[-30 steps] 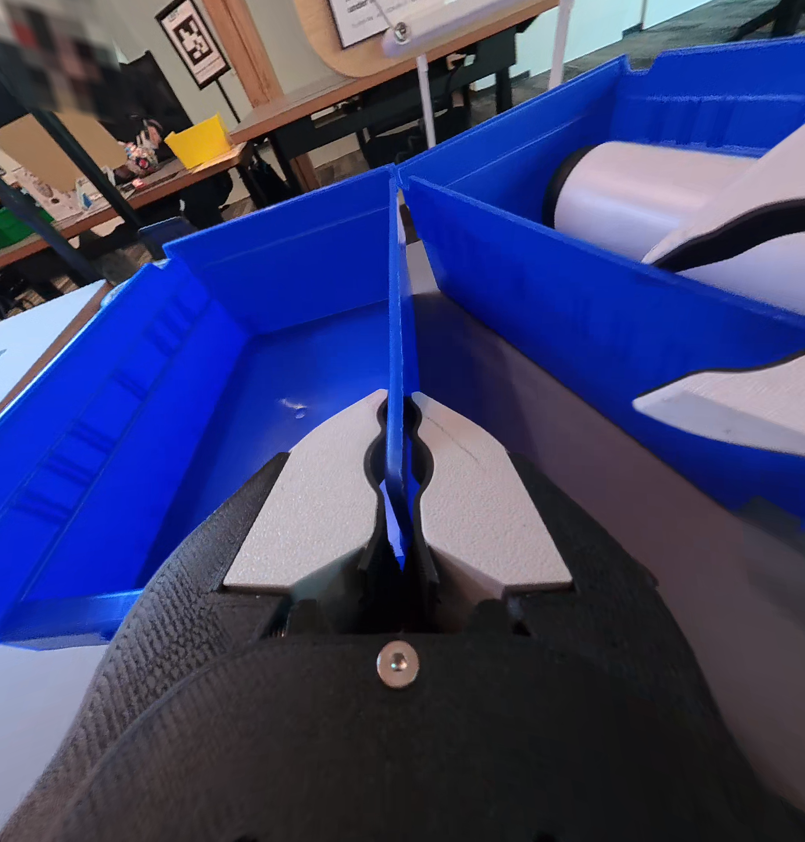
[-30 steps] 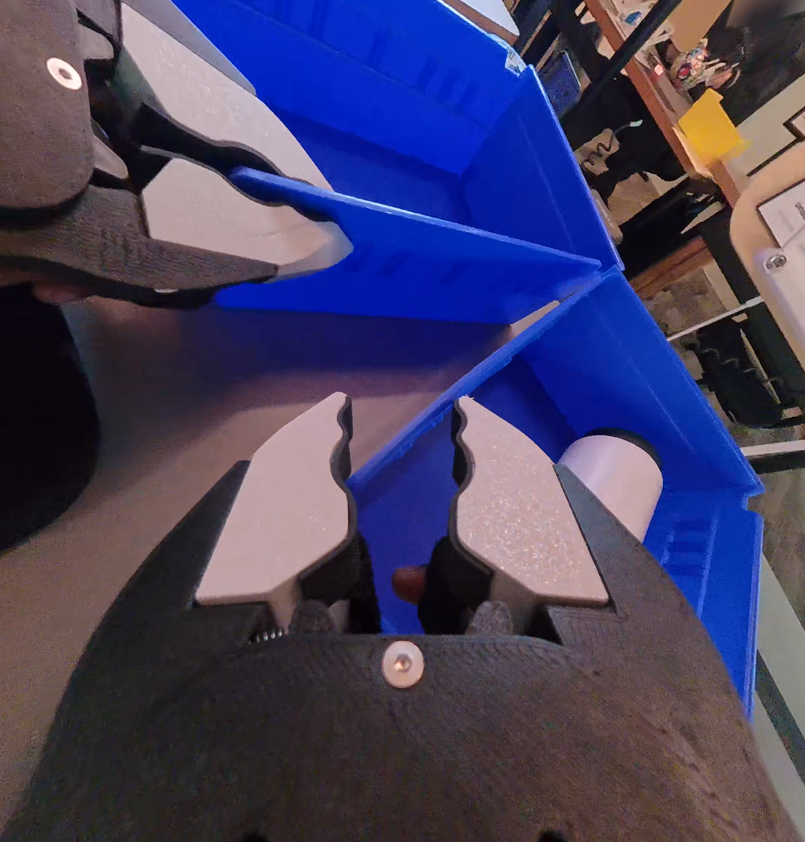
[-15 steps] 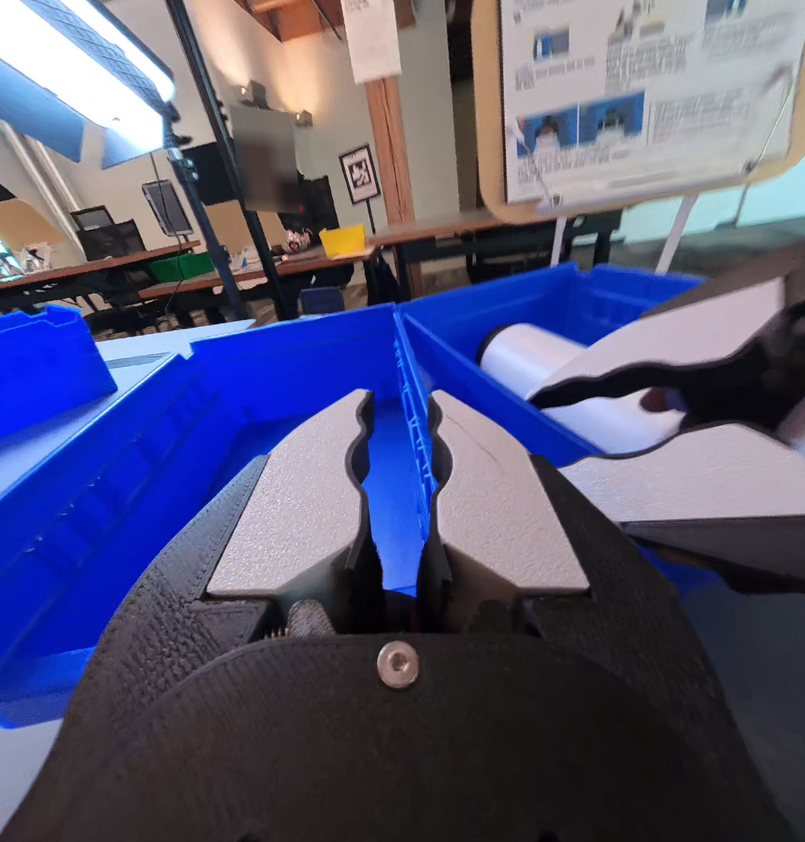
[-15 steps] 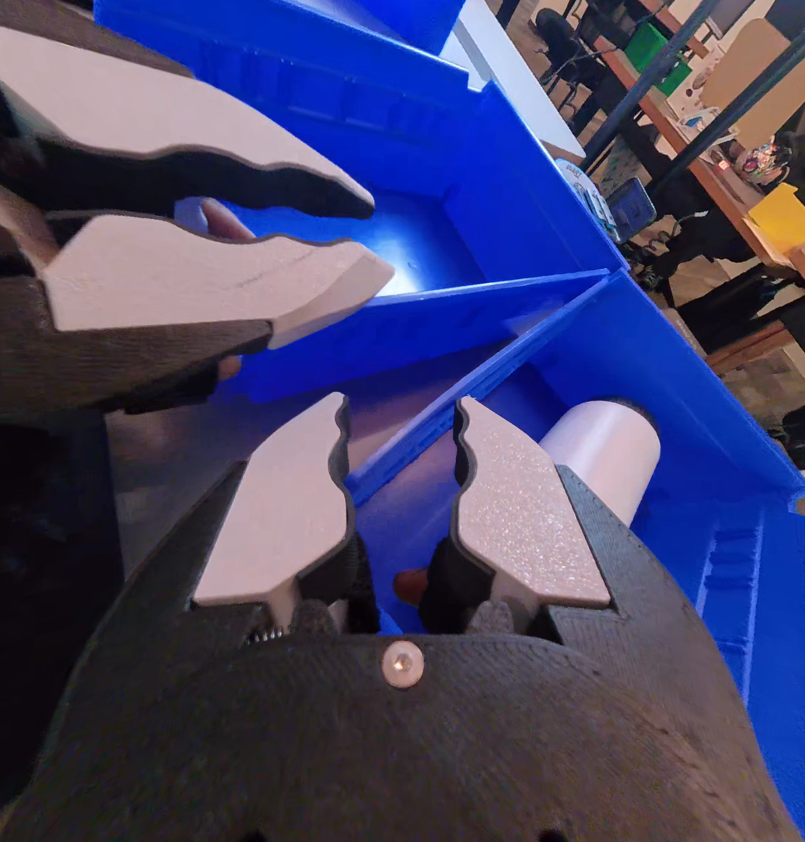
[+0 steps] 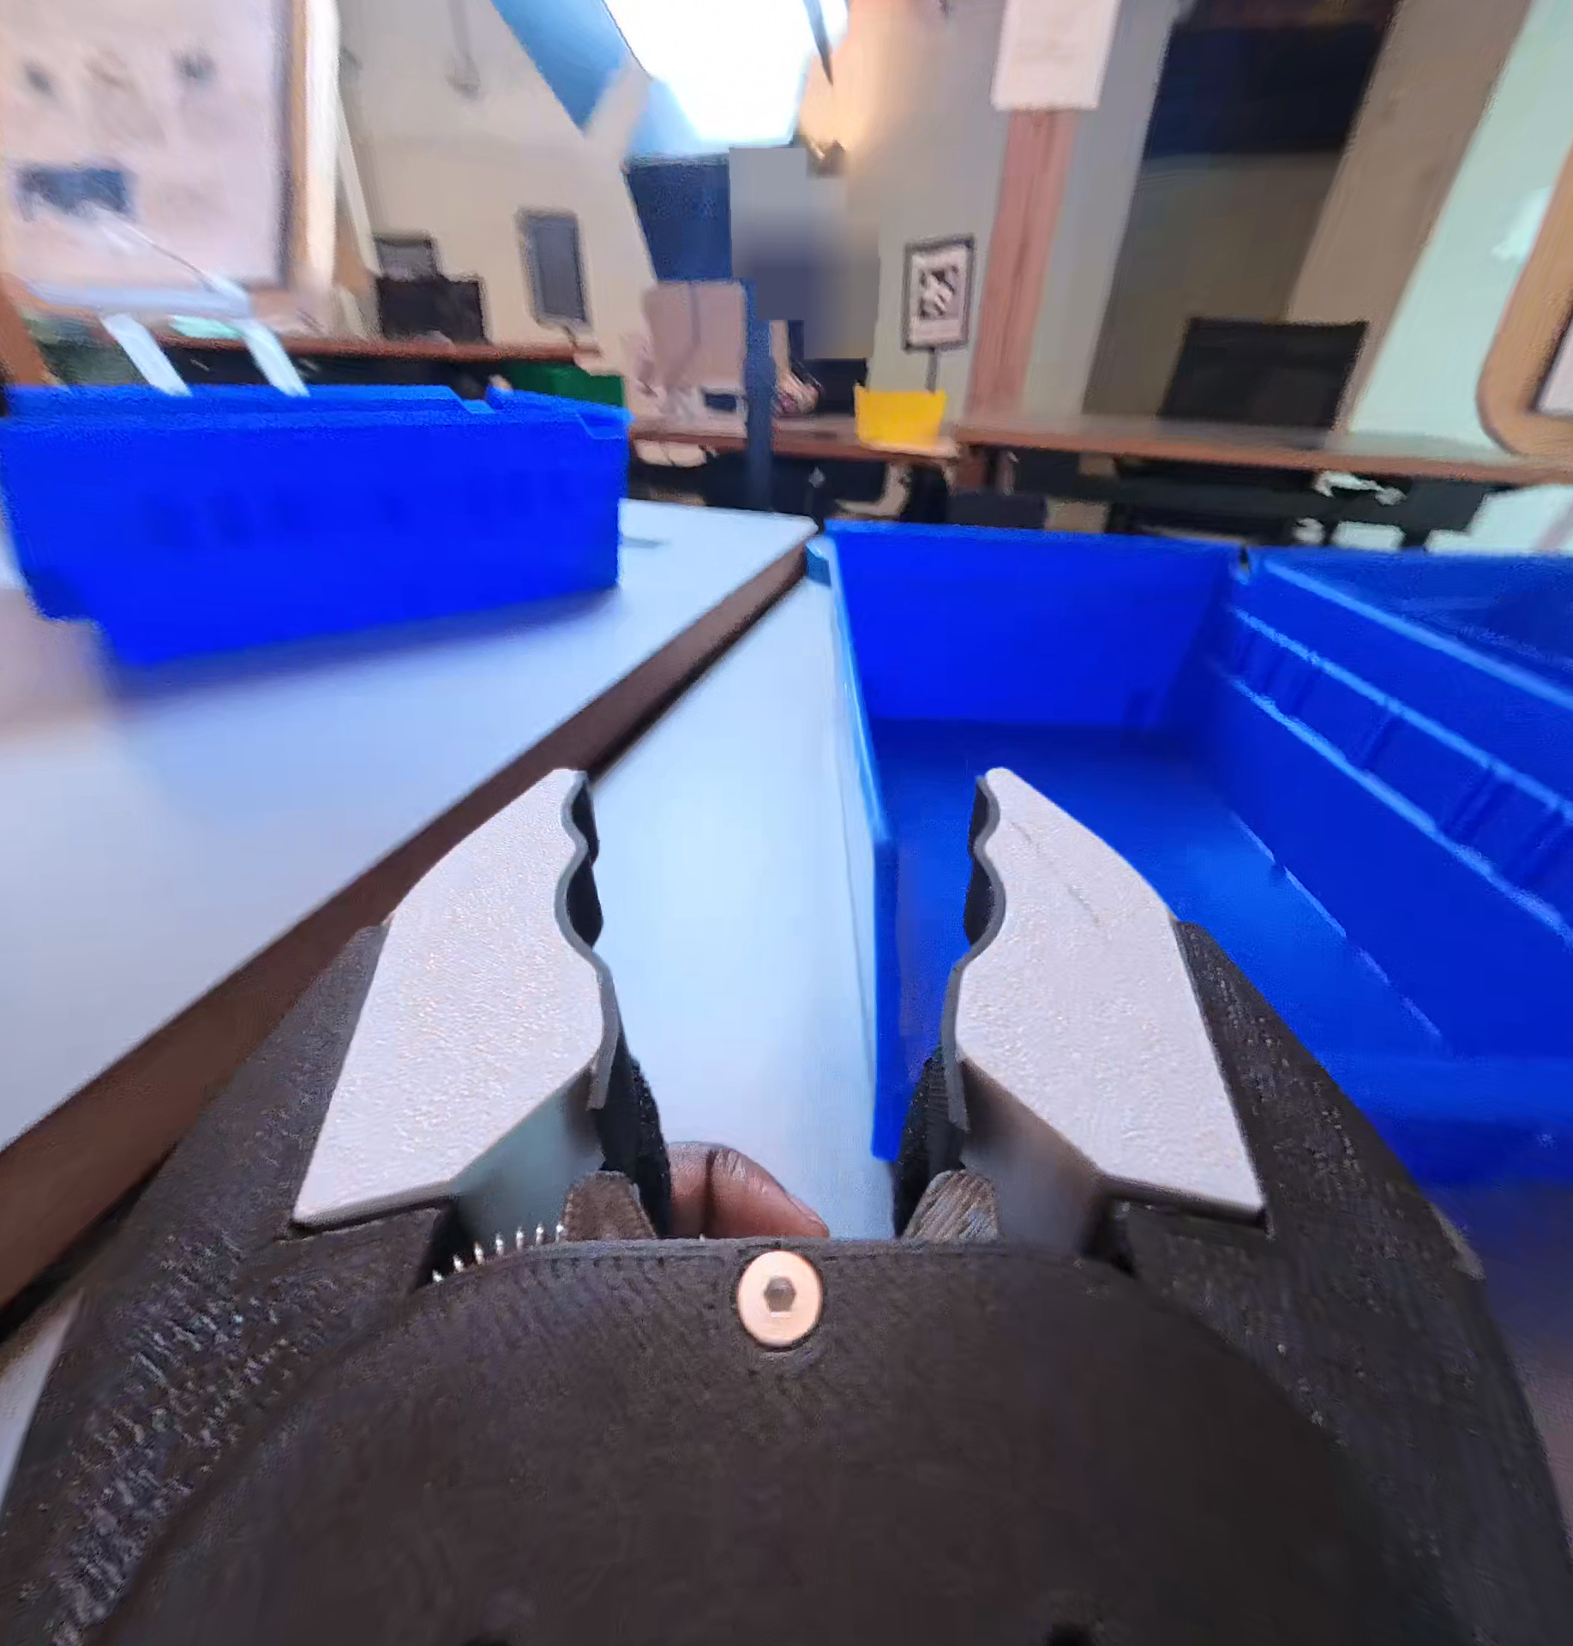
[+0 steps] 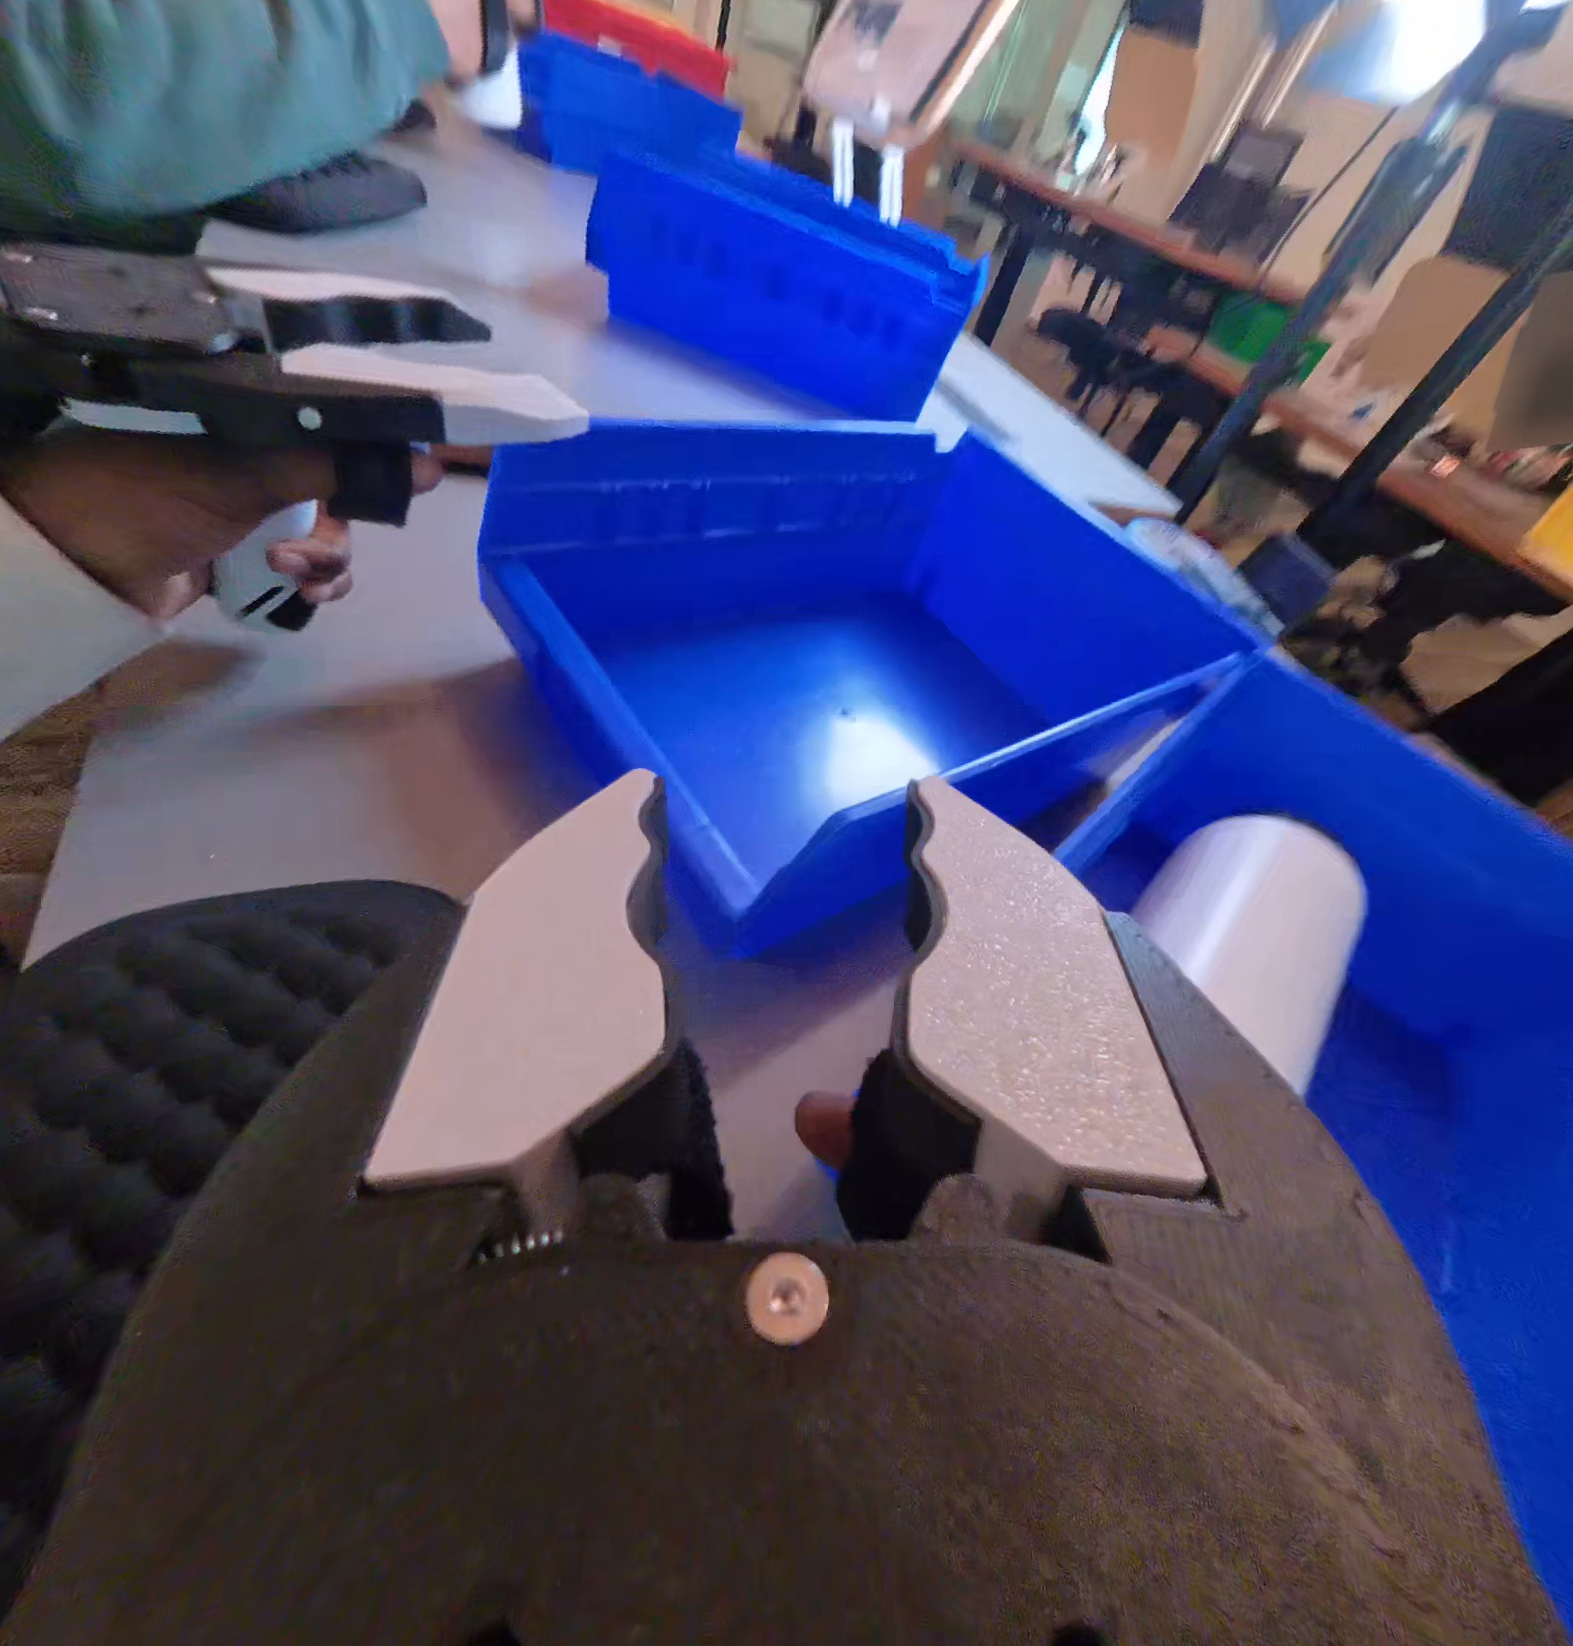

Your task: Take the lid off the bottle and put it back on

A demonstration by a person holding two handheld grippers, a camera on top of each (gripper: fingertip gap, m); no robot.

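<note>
A white bottle (image 6: 1246, 926) lies on its side in the right blue bin (image 6: 1477, 891); its lid end is hidden in this view. My right gripper (image 6: 787, 824) is open and empty, just in front of the two bins, left of the bottle. My left gripper (image 5: 782, 802) is open and empty, above the left wall of the empty blue bin (image 5: 1032, 623). It also shows in the right wrist view (image 6: 497, 374), held high to the left, away from the bins. The bottle is out of the left wrist view.
The empty blue bin (image 6: 765, 695) sits left of the bottle's bin. Another blue bin (image 5: 310, 508) stands on the neighbouring grey table (image 5: 186, 802); a dark seam runs between the tables. A black cushioned pad (image 6: 141, 1024) lies at the near left. Desks and a yellow box (image 5: 898, 414) stand behind.
My left gripper let go of the bin wall, opened wider, lifted and swung away to the left. My right gripper pulled back from the bottle's bin edge and stays open.
</note>
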